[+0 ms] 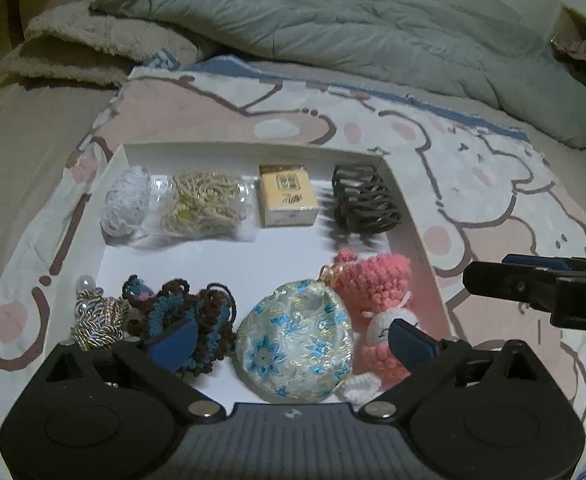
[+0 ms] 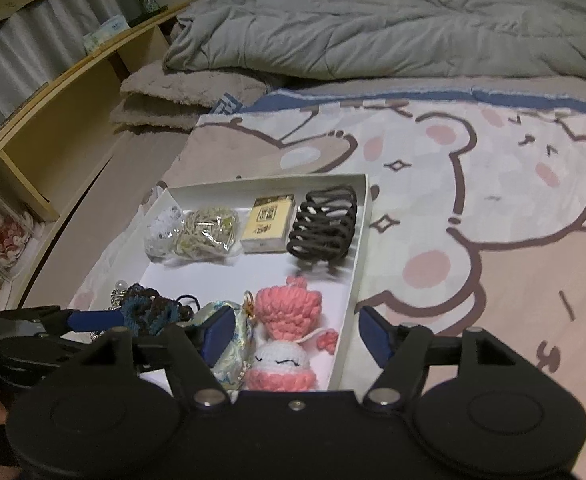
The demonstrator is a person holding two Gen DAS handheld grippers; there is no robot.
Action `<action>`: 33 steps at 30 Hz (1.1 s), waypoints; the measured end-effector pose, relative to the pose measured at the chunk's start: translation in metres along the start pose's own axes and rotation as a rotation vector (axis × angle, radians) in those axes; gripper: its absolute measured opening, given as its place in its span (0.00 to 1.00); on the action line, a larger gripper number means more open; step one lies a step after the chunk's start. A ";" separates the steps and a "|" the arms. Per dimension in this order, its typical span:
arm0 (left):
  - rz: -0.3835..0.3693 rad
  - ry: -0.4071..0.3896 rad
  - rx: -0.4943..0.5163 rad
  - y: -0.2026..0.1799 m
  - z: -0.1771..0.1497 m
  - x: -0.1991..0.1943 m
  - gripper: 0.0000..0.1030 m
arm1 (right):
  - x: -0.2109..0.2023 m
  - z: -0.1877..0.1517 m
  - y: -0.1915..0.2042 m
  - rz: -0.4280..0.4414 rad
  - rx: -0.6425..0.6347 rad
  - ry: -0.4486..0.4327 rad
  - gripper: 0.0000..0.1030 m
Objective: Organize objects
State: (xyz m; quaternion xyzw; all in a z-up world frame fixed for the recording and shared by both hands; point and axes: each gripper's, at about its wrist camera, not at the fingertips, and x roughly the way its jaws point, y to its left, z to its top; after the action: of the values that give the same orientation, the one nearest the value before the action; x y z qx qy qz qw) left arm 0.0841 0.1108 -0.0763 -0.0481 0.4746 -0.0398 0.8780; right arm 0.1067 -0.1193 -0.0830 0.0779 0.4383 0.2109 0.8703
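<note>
A white tray (image 1: 409, 216) lies on the bear-print bedsheet. It holds a white crochet piece (image 1: 127, 202), a bag of beige cord (image 1: 205, 204), a yellow box (image 1: 287, 196), a dark hair claw (image 1: 363, 200), a pink crochet doll (image 1: 377, 292), a floral brocade pouch (image 1: 297, 344), a dark blue-brown crochet piece (image 1: 189, 320) and a metallic cord (image 1: 93, 316). My left gripper (image 1: 293, 344) is open over the pouch. My right gripper (image 2: 293, 336) is open over the doll (image 2: 285, 336) and the tray's right wall (image 2: 357, 272).
A grey duvet (image 1: 353, 20) and folded plush blankets (image 1: 93, 48) lie at the back of the bed. A wooden shelf (image 2: 53, 120) runs along the left. The right gripper also shows in the left wrist view (image 1: 533, 288), outside the tray's right wall.
</note>
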 end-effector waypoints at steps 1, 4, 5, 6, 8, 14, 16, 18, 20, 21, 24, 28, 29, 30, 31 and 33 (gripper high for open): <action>-0.002 -0.009 0.002 -0.001 0.000 -0.004 1.00 | -0.004 0.000 0.000 0.000 -0.008 -0.009 0.71; 0.001 -0.037 -0.006 -0.003 0.001 -0.015 1.00 | -0.013 0.001 0.001 -0.009 -0.035 -0.031 0.77; 0.001 -0.045 -0.008 -0.003 0.001 -0.019 1.00 | -0.017 0.000 0.001 -0.011 -0.039 -0.035 0.79; 0.001 -0.055 -0.012 -0.004 0.002 -0.024 1.00 | -0.020 0.000 0.000 -0.011 -0.042 -0.038 0.79; 0.008 -0.072 -0.015 -0.005 0.002 -0.033 1.00 | -0.030 -0.001 0.000 -0.008 -0.043 -0.048 0.81; 0.030 -0.117 -0.032 -0.004 -0.002 -0.057 1.00 | -0.063 -0.004 0.003 -0.031 -0.101 -0.114 0.93; 0.048 -0.134 -0.027 -0.006 -0.005 -0.065 1.00 | -0.074 -0.007 0.004 -0.042 -0.128 -0.136 0.94; 0.086 -0.160 -0.015 -0.009 -0.009 -0.074 1.00 | -0.082 -0.009 0.002 -0.054 -0.139 -0.149 0.97; 0.090 -0.184 -0.007 -0.011 -0.014 -0.083 1.00 | -0.088 -0.013 0.001 -0.062 -0.139 -0.155 0.98; 0.080 -0.193 -0.008 -0.011 -0.016 -0.087 1.00 | -0.091 -0.014 0.000 -0.063 -0.138 -0.157 0.98; 0.062 -0.212 -0.005 -0.013 -0.024 -0.096 1.00 | -0.097 -0.019 -0.002 -0.069 -0.152 -0.162 0.99; 0.081 -0.245 0.013 -0.019 -0.034 -0.106 1.00 | -0.102 -0.028 0.000 -0.094 -0.188 -0.172 1.00; 0.084 -0.254 0.016 -0.021 -0.036 -0.108 1.00 | -0.103 -0.030 0.000 -0.099 -0.192 -0.175 1.00; 0.086 -0.263 0.017 -0.022 -0.038 -0.110 1.00 | -0.104 -0.031 0.000 -0.103 -0.195 -0.179 1.00; 0.085 -0.270 0.018 -0.023 -0.041 -0.111 1.00 | -0.105 -0.033 0.001 -0.105 -0.198 -0.181 1.00; 0.078 -0.277 0.021 -0.024 -0.045 -0.114 1.00 | -0.106 -0.036 0.001 -0.110 -0.202 -0.182 1.00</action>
State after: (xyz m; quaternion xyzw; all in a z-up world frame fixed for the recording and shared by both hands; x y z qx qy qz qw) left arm -0.0163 0.0980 -0.0035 -0.0251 0.3501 -0.0035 0.9364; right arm 0.0219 -0.1661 -0.0268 -0.0155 0.3376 0.1978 0.9202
